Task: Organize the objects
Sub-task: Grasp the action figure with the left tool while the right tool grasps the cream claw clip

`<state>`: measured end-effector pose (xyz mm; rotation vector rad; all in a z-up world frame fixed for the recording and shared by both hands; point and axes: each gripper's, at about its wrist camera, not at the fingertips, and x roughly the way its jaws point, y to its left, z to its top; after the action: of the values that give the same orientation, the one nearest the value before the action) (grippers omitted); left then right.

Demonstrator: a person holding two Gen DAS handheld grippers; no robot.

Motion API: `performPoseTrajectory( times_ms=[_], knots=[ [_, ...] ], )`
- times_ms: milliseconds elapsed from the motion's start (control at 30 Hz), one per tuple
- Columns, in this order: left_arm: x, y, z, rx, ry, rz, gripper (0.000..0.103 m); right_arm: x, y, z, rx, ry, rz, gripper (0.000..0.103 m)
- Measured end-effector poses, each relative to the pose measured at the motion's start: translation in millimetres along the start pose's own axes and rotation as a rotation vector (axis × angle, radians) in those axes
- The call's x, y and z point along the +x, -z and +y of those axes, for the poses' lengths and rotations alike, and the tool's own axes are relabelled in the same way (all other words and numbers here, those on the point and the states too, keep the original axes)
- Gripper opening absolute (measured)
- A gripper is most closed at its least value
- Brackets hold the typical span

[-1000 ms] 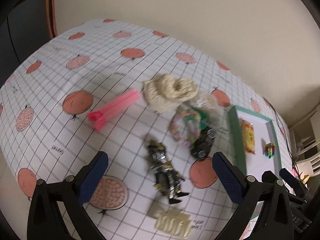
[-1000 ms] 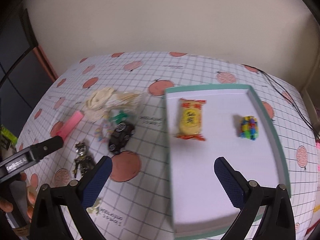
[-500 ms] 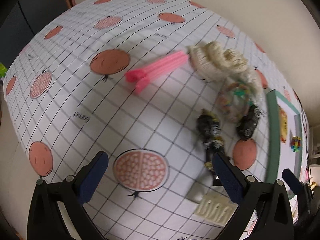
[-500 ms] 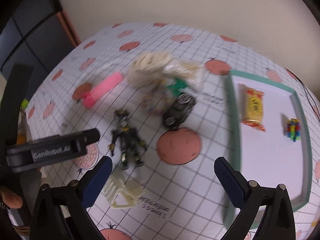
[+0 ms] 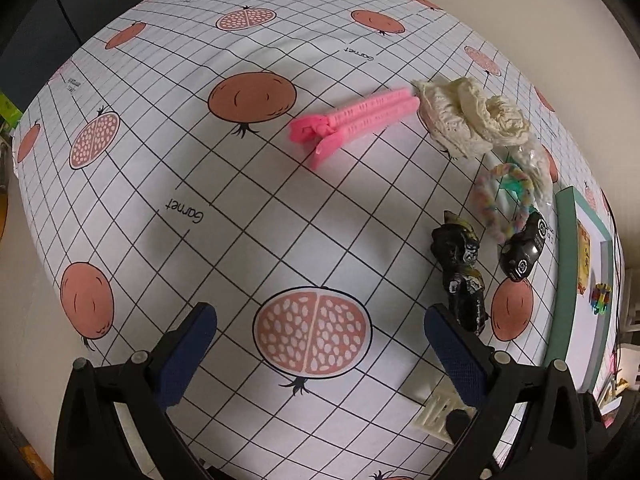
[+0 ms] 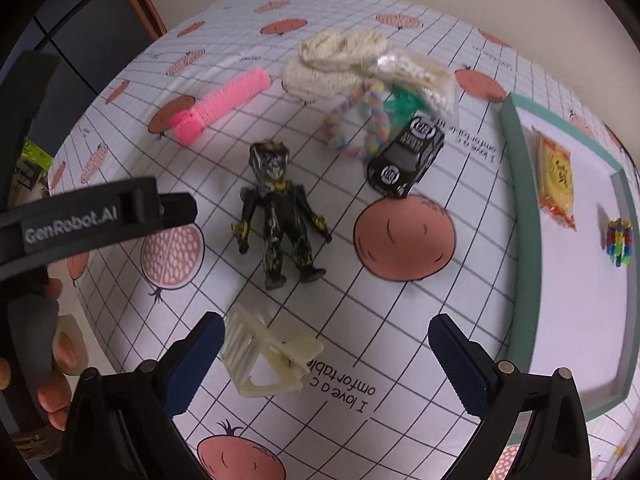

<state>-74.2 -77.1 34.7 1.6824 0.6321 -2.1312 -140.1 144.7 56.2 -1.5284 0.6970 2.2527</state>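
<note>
worktop [image 6: 420,320] carrying six loose items, sorting barely begun | green-rimmed tray [image 6: 516,184] at 3 o'clock holding snack packet [image 6: 554,176], bead toy [image 6: 618,242] | figure [image 6: 280,208], toy car [image 6: 406,154] waiting centre | left hand-held gripper [image 5: 320,344], right hand-held gripper [image 6: 326,356] hovering wide, holding nothing

My tablecloth [image 6: 400,320] is white with a black grid and salmon pomegranates. At the upper left of my right view lies a pink clip [image 6: 224,104]; centre, a black figure [image 6: 280,216] flecked yellow. At the right, the teal-rimmed white tray [image 6: 520,208] holds a yellow-and-orange packet [image 6: 556,176]. My finger pads [image 6: 192,364] are navy.
</note>
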Motion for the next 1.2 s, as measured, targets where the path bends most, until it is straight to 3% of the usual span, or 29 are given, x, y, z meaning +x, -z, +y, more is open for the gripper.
performPoseTrajectory(
  times_ms=[233,433,600,967,1200],
  knots=[
    [1.4,3.8,0.0,-0.002,0.0,0.004,0.103,4.6,1.3,2.5,-0.02,-0.003,0.031,0.097],
    [1.8,7.9,-1.7,0.003,0.013,0.005,0.103,5.4,4.1,0.2,-0.023,-0.026,0.059,0.079],
    [1.7,12.2,-4.4,0.015,0.024,0.006,0.103,5.5,6.3,-6.6,-0.021,-0.018,0.076,0.057],
    [-4.7,19.6,-20.6,0.039,0.088,-0.011,0.103,0.2,10.2,-37.7,0.017,0.044,0.094,0.055],
    [-8.2,11.4,-43.7,0.066,0.136,-0.033,0.103,-12.1,10.6,-61.1,0.061,0.048,0.062,0.055]
  ],
)
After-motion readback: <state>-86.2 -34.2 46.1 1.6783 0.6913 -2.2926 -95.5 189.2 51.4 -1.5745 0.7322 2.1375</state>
